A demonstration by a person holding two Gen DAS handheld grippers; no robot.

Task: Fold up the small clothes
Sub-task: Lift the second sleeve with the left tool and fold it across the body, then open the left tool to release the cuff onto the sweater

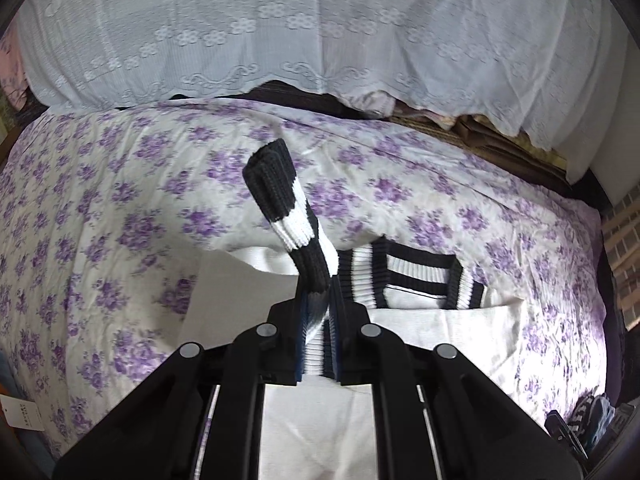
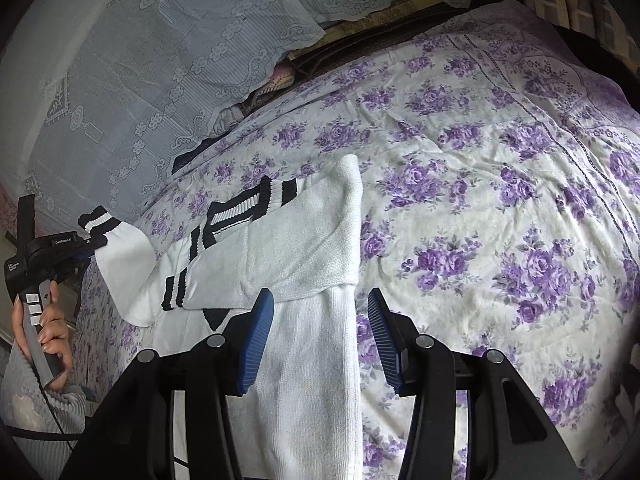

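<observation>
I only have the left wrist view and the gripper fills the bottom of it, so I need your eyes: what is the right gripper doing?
Observer: The right gripper is open, hovering above the white sweater, gripping nothing.
Operator: Which part of the sweater is it over?
Observer: The body's right edge, just below the folded-over sleeve lying across the chest.
Operator: Is the cuff I hold lifted clear of the bed?
Observer: Yes, the left gripper holds the striped cuff raised off the floral bedspread, at the bed's left edge.
</observation>
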